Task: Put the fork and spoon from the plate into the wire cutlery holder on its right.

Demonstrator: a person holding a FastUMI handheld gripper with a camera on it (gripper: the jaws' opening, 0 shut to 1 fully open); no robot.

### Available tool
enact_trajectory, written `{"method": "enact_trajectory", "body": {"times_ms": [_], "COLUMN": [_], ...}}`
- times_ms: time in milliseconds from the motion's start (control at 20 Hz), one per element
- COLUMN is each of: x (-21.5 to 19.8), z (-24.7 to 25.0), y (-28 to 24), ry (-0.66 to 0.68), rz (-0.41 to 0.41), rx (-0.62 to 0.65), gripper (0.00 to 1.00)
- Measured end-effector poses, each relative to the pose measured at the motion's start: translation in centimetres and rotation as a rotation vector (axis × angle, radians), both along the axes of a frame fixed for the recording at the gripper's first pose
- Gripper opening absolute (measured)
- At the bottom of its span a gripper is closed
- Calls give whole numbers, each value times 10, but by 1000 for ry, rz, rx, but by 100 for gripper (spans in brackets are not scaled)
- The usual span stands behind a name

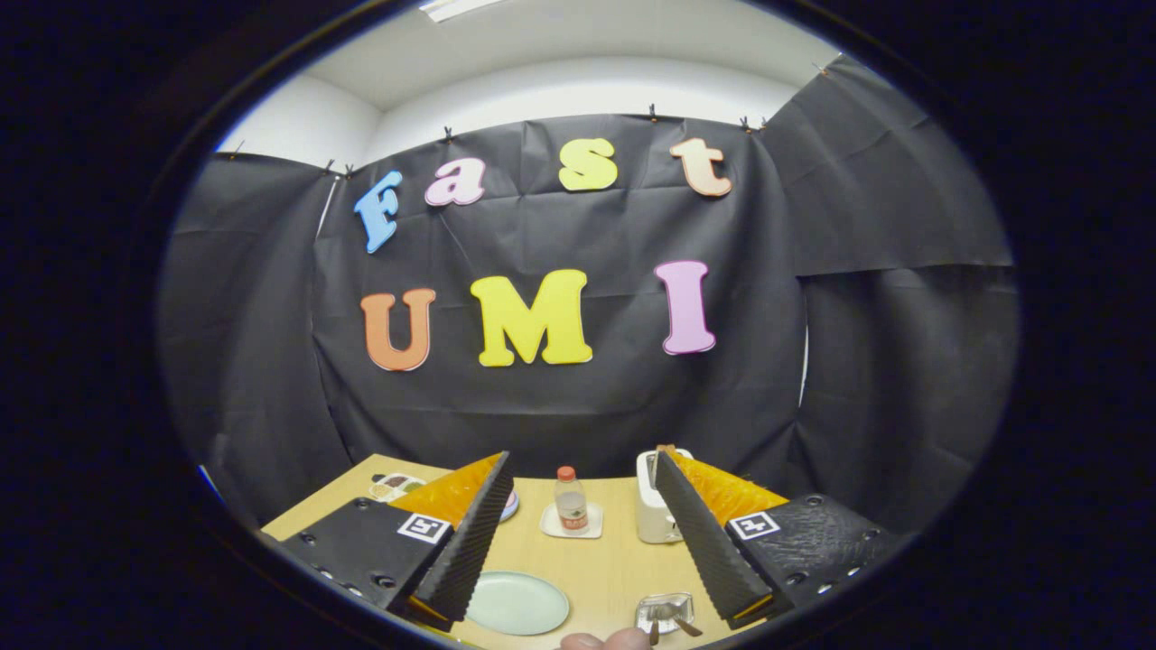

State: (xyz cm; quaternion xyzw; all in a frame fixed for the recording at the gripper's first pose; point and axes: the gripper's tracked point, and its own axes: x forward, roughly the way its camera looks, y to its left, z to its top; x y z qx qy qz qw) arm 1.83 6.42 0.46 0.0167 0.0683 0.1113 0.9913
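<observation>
Two utensils [675, 623], seemingly, in holder [664, 612]; jaws apart.

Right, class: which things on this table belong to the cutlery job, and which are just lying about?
Job: plate; wire cutlery holder with two handles in it; tool, open, fingers flanking both.
Lying about: bottle; small dish under it; toaster; packet.

A light wooden table [596, 564] fills the lower middle of the frame. On it lie a pale green plate [517, 603] at lower left, a wire cutlery holder [665, 611] at lower right, and a small bottle [569, 499] on a white square dish [571, 524] at centre. A white toaster [652, 506] stands right of the bottle, and a printed card [395, 487] lies at the table's far left corner.
</observation>
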Motion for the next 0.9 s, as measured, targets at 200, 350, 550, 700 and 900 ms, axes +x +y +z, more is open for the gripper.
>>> {"method": "enact_trajectory", "body": {"times_ms": [200,350,550,700,900], "x": [-2,-2,-4,-3,-3], "z": [7,8,7,11,13], "y": [-1,1,7,8,8], "ry": [-27,-33,-22,-41,-49], "rz": [4,10,26,31,30], "rx": [-7,-8,7,7,16], "gripper": [96,96,96,96,96]}}
